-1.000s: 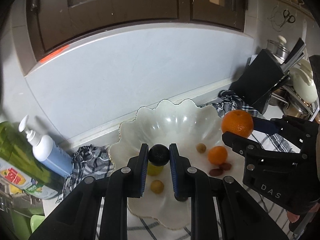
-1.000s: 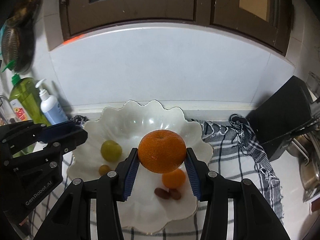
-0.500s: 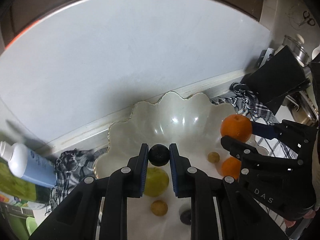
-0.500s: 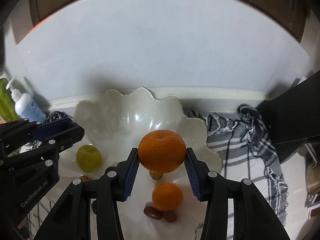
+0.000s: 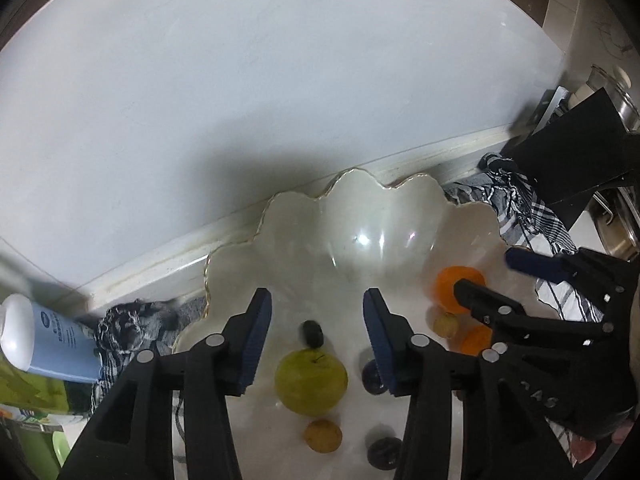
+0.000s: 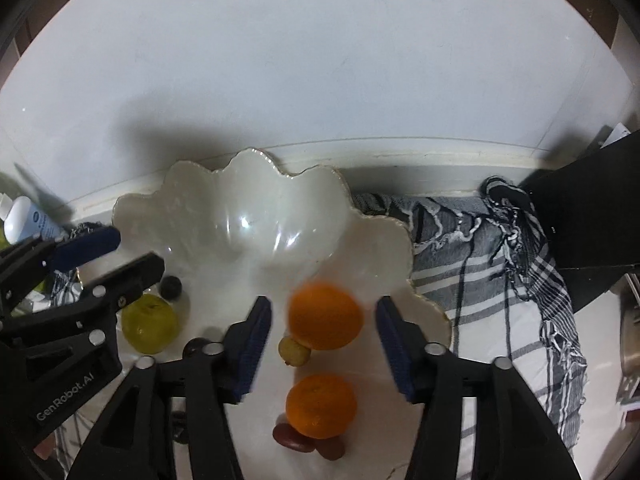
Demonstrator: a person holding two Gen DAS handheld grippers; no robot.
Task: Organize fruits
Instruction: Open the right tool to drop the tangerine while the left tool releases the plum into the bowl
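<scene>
Your fingers on both the right gripper (image 6: 323,344) and left gripper (image 5: 316,338) now stand spread and empty: half a second ago they clamped an orange (image 6: 325,317) and a dark grape (image 5: 312,333), now both released into the scalloped bowl (image 6: 224,208). Count there: two oranges, one green fruit (image 5: 311,382), several small ones.

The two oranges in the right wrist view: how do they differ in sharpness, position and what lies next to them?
The far orange is motion-blurred; the near orange is sharp. The far orange sits between the fingers of the open right gripper, deeper in the white bowl; the near orange lies closer to the camera. A small yellowish fruit adjoins the far orange; dark red fruits adjoin the near orange. Both are round, orange and ungripped.
</scene>
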